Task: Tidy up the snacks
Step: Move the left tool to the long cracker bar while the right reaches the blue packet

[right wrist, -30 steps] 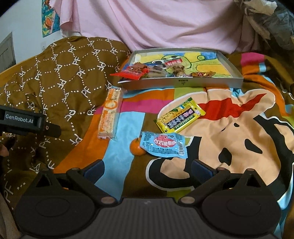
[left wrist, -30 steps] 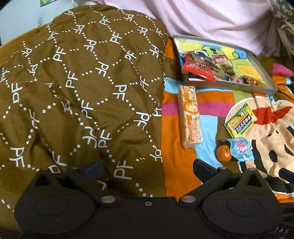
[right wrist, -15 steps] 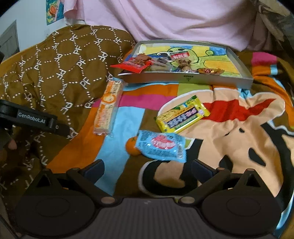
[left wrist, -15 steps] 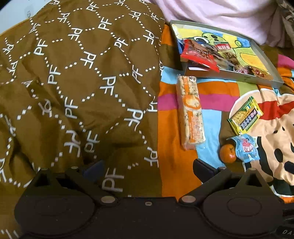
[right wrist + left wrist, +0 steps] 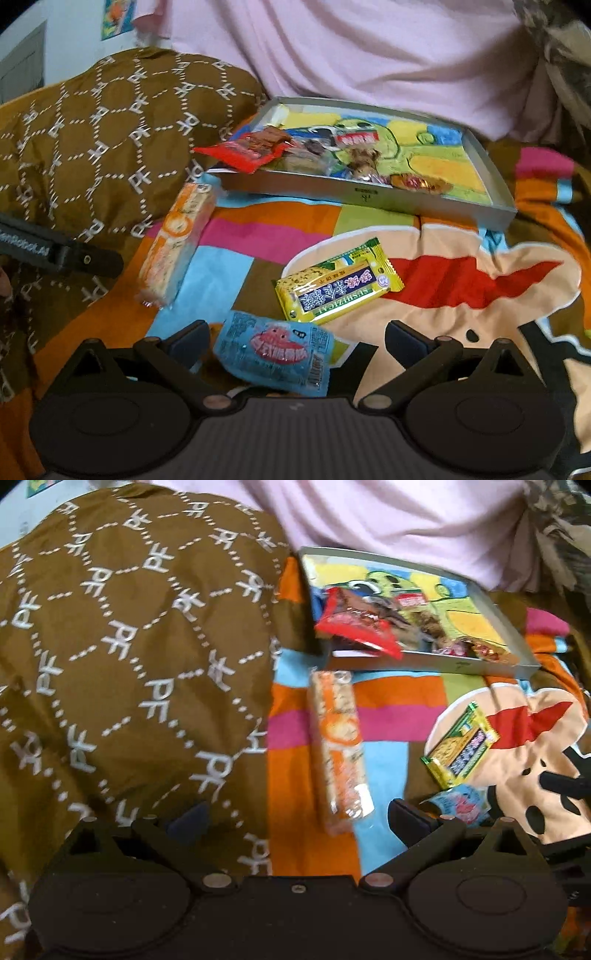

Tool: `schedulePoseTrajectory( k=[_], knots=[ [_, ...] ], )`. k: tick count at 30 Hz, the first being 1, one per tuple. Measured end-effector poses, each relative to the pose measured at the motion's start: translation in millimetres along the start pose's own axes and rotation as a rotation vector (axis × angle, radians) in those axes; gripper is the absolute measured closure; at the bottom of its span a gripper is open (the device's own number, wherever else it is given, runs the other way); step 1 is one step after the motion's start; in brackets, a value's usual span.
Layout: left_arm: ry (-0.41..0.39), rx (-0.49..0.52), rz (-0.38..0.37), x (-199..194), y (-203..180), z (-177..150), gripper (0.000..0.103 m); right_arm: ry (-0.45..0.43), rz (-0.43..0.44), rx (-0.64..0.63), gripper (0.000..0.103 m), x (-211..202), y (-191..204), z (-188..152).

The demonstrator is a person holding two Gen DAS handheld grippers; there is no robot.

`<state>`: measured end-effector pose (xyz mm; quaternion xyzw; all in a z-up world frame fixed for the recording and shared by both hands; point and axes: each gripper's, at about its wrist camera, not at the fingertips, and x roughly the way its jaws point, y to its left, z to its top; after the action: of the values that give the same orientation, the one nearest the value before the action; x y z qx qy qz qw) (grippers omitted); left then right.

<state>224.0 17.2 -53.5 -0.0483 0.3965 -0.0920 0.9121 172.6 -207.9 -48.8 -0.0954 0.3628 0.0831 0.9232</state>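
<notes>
Claws both released: right claw (image 5: 295, 341) straddles the blue snack packet (image 5: 275, 352) on the bedspread (image 5: 461, 258); left claw (image 5: 295, 821) hovers by the long orange cracker pack (image 5: 340, 746).

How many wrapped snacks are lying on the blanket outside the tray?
3: the long orange cracker pack beside the brown quilt, the yellow packet in front of the tray, and the blue packet between the right gripper fingers. Others may be hidden under it.
</notes>
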Motion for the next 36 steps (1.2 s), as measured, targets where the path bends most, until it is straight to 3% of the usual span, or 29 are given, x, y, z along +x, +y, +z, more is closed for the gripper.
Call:
schedulePoseTrajectory(
  k=[5, 11, 17, 23, 27, 31, 36],
  knots=[
    [-0.009, -0.002, -0.036, 13.7, -1.9, 8.8, 0.001, 0.065, 0.046, 0.182, 0.000, 16.3, -16.2, -3.8],
    [-0.038, -0.038, -0.083, 31.9, -0.4, 16.8, 0.001, 0.073, 0.096, 0.208, 0.000, 27.8, -13.3, -5.0],
    [-0.089, -0.005, -0.065, 44.7, -9.6, 20.1, 0.001, 0.072, 0.124, 0.257, 0.000, 44.9, -12.1, -3.4],
    [-0.047, 0.041, -0.033, 63.0, -15.0, 19.8, 0.002, 0.096, 0.095, 0.318, 0.001, 62.6, -14.9, -10.4],
    [-0.007, 0.042, 0.014, 72.4, -11.6, 19.3, 0.015, 0.091, 0.090, 0.348, 0.006, 59.4, -19.2, -12.9],
    [-0.025, 0.039, 0.009, 69.4, -10.4, 19.3, 0.025, 0.091, 0.086, 0.375, 0.011, 58.2, -22.8, -14.9],
    [-0.029, 0.049, -0.057, 63.1, -14.9, 16.9, 0.061, 0.113, 0.093, 0.380, 0.011, 56.4, -19.9, -14.3]
  ],
)
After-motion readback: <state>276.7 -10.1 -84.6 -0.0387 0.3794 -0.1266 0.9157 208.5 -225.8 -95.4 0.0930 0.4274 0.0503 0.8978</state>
